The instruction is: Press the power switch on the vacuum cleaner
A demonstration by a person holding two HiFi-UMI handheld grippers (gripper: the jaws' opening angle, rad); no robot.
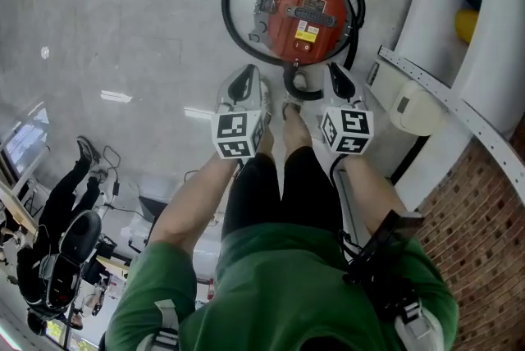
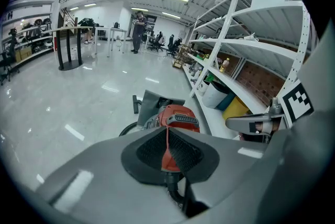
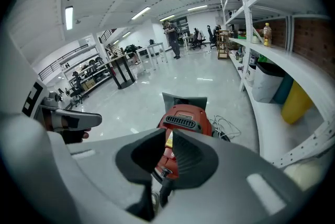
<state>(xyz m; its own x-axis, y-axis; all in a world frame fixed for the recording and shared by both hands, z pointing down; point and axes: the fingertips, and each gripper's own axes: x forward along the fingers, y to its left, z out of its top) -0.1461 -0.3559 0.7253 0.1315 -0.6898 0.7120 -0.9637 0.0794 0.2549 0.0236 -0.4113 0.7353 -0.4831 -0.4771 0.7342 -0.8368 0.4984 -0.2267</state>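
- Just ahead of both tools, on the glossy floor [image 1: 123, 29], stands the red vacuum cleaner [image 1: 305, 13]. Neither tool touches it.
- The left tool [image 2: 167, 131] has its jaws closed to a hairline. Nothing is gripped; only a sliver of the vacuum's red shell shows through the seam.
- The right tool [image 3: 168, 134] is all but closed too, with a thin slit left between its pads, and it grips nothing either.
- From the head view the two tools are held side by side, level with each other, both pointing at the near side of the machine.
- A black hose [image 1: 234, 21] loops around the vacuum's left and near sides, and thin white cable [image 3: 230, 126] lies on the floor ahead and to the right of the right tool.
- Beyond the vacuum, on its far side from the tools, sits a grey floor nozzle [image 3: 183, 100].
- To the right of the right tool runs white shelving [image 3: 272, 60].
- In both gripper views the closed jaws cover the vacuum's lower body, so only its top and grille handle [image 2: 180, 118] show.
- The power switch cannot be picked out in any view.
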